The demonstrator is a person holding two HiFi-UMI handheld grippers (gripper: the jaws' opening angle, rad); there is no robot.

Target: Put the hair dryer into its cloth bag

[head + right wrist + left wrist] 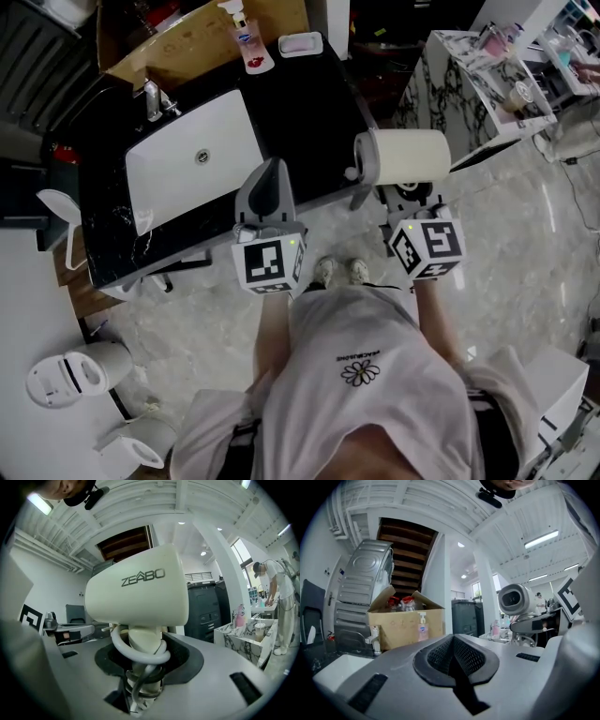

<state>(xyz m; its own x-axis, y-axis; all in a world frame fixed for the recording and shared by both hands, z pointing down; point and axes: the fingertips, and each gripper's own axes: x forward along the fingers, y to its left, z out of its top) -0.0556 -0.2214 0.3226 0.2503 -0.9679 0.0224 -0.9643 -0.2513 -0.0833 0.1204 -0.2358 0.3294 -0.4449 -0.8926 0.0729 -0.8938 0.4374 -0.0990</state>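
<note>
The left gripper (453, 654) has its jaws closed together on nothing. The right gripper (143, 667) has its jaws partly spread, clamping the handle of the hair dryer (140, 590).

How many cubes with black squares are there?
2: the left cube, nearest the sink; the right cube, just behind the hair dryer. None seem hidden.

The hair dryer (140, 590) bears the brand "ZEABO".

Cream hair dryer (138, 585) upright, cord (139, 655) looped round its handle (146, 637).
</note>
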